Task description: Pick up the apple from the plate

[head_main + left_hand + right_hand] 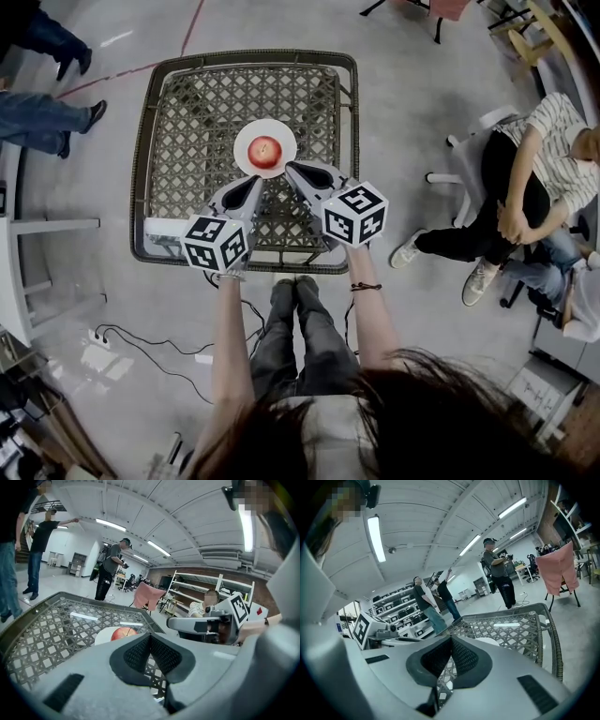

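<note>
Fingers on left gripper and right gripper were closed, both empty. Apple sat on white plate, centre of wicker table, away from all edges, just beyond both tips. Nothing done yet: opening, grasping, lifting all remained.

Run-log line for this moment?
apple: on plate | left gripper: shut, empty | right gripper: shut, empty | phase: pre-grasp
</note>
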